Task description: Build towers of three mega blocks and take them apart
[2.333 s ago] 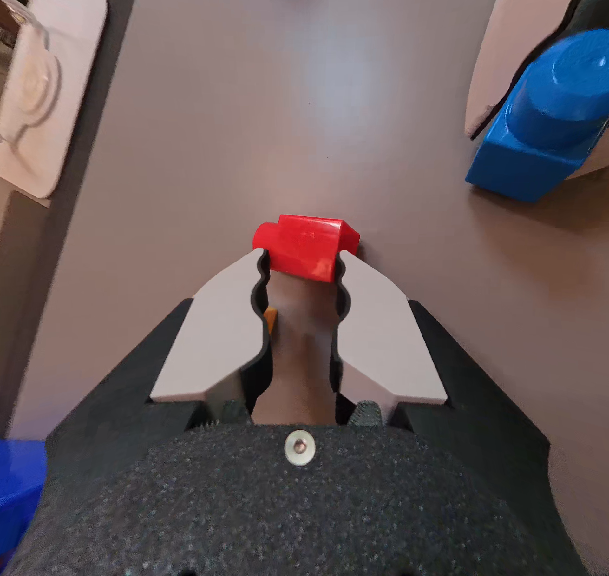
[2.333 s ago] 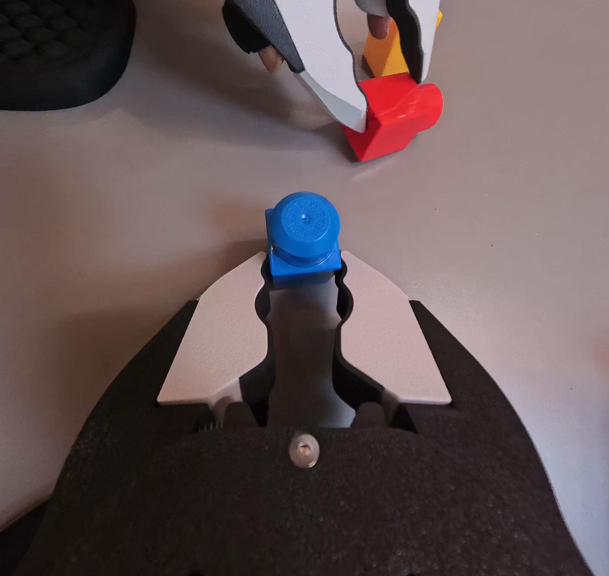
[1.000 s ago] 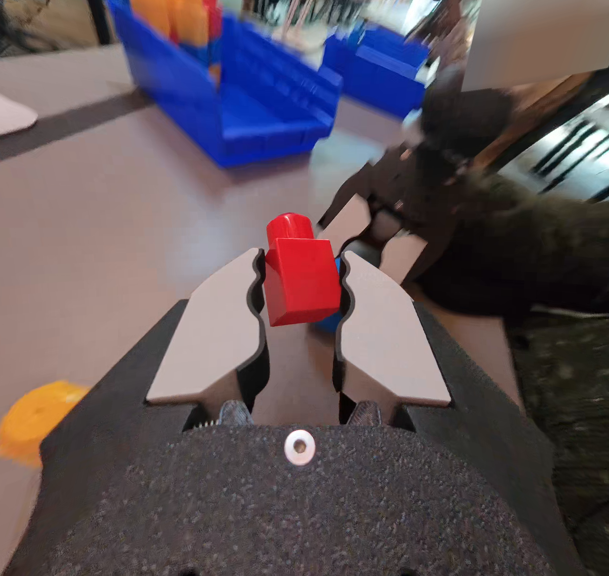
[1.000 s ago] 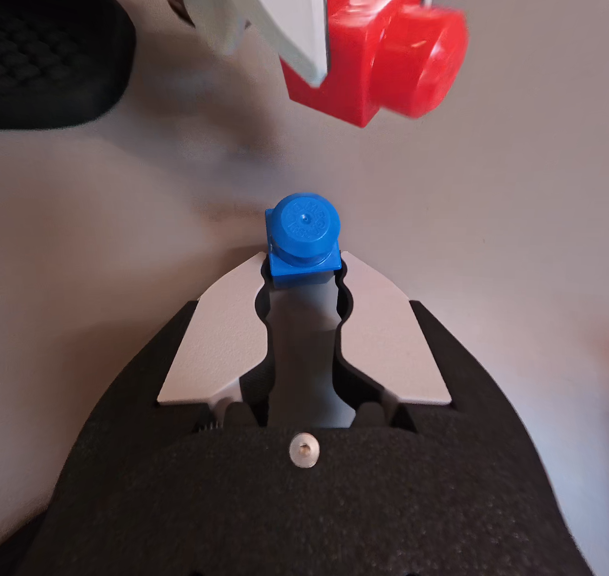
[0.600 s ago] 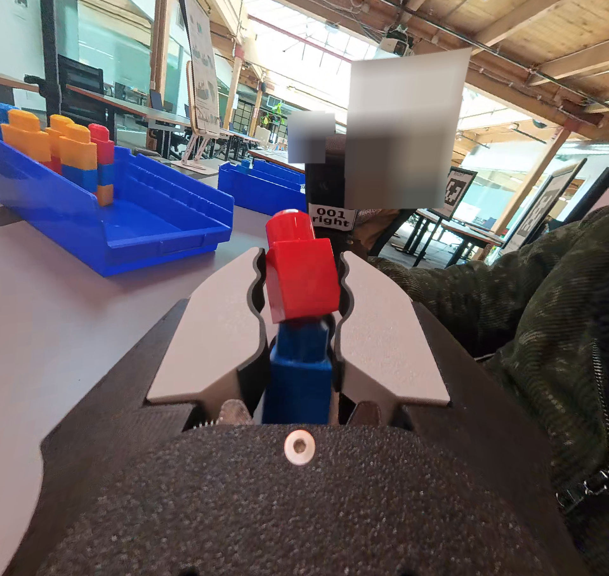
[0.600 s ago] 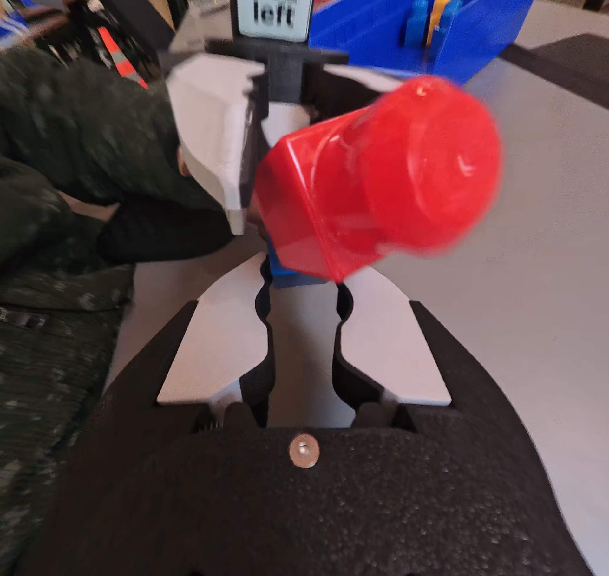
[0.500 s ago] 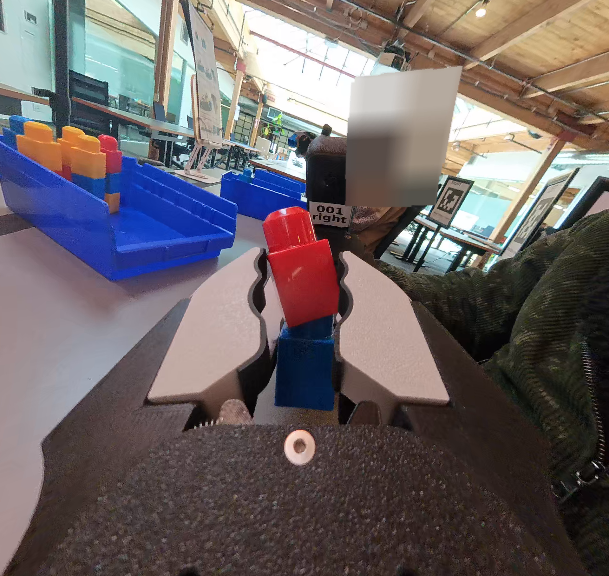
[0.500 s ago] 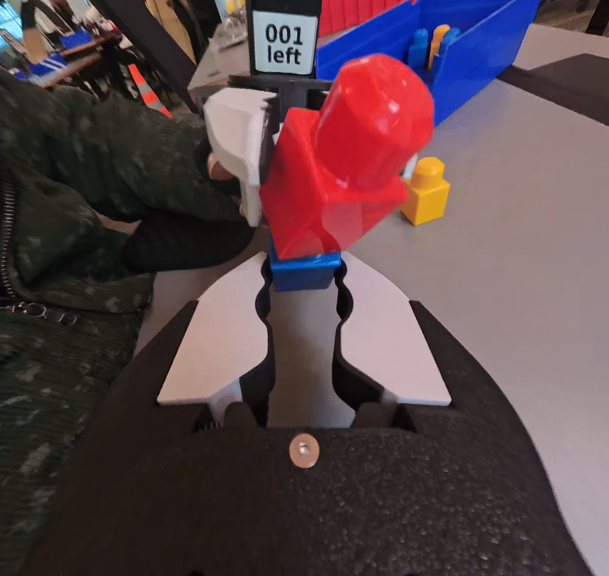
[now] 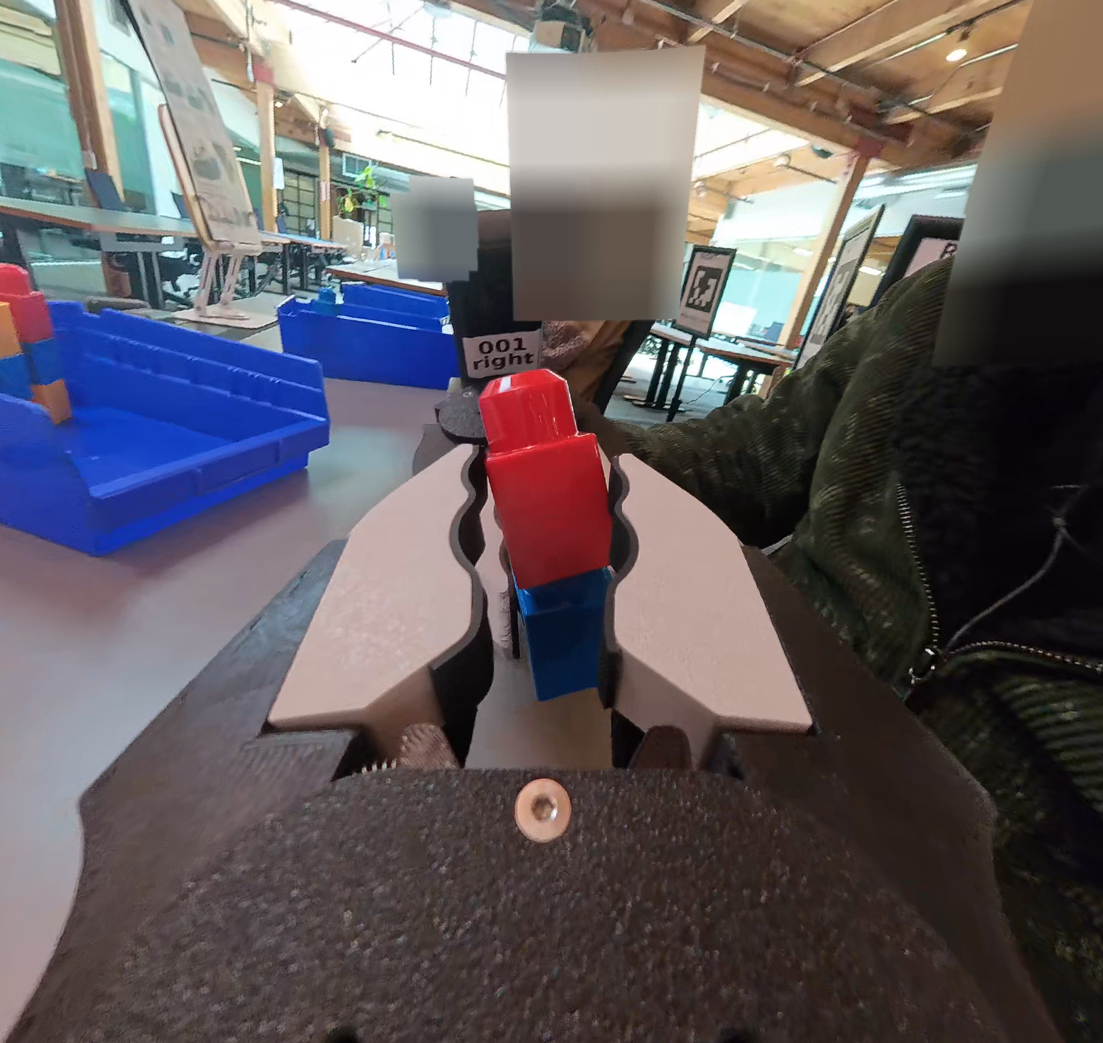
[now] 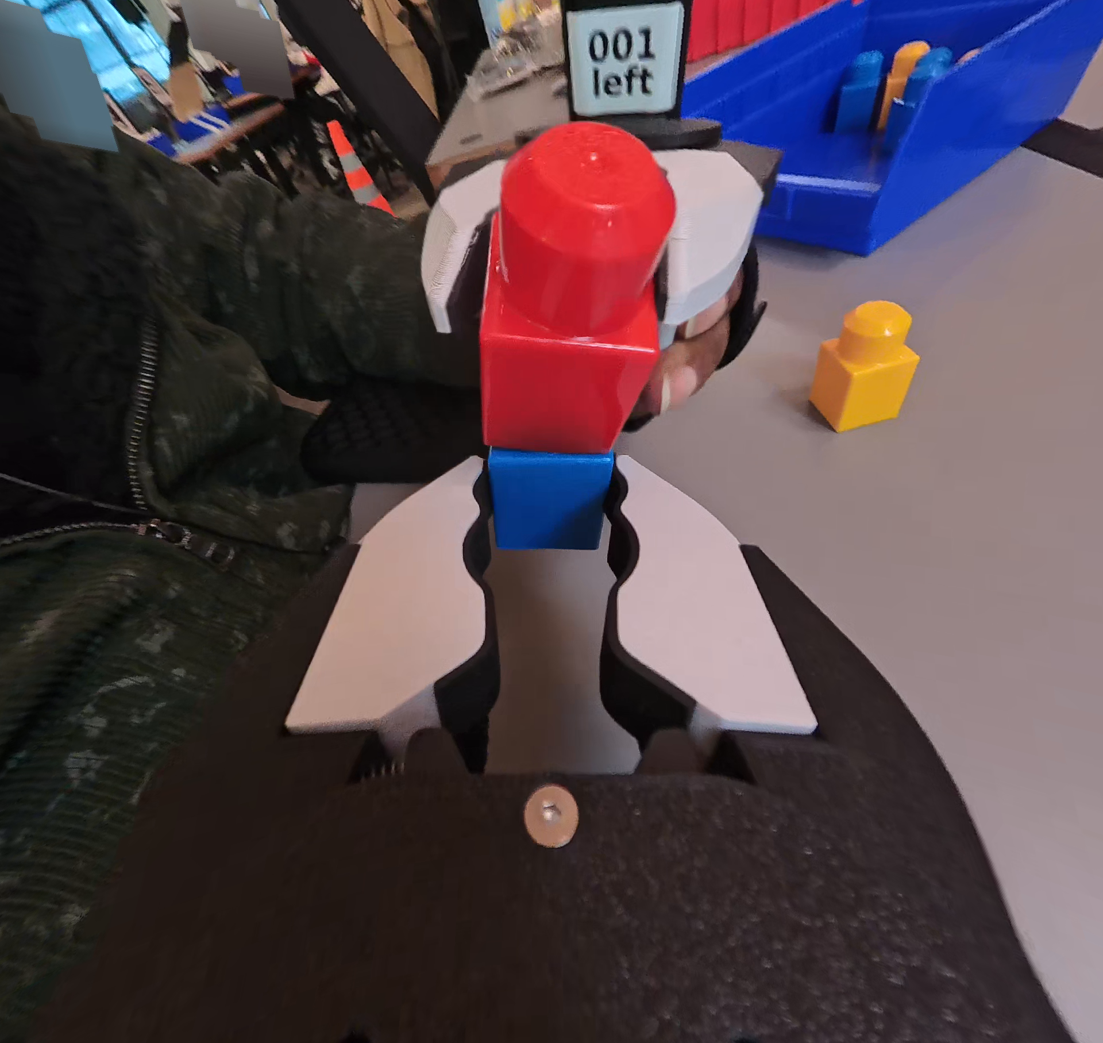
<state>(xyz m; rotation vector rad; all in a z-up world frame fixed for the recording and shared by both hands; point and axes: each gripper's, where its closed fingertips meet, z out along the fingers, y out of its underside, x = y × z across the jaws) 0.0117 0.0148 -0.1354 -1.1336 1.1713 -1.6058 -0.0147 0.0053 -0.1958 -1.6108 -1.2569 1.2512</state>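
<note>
Standing in blue bin (image 10: pixel 931 136): block towers (image 10: pixel 895 83)

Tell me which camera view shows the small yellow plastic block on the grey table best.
The right wrist view: the small yellow plastic block stands there whole and upright on the grey table, apart from the grippers. The left wrist view does not show it at all.

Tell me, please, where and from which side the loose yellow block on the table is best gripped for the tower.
I would grip the yellow block by two opposite flat sides of its square base, coming from above or level with the table. It stands upright, stud on top, with open space around it. Leaving the round stud alone would likely give a steadier hold.
</note>
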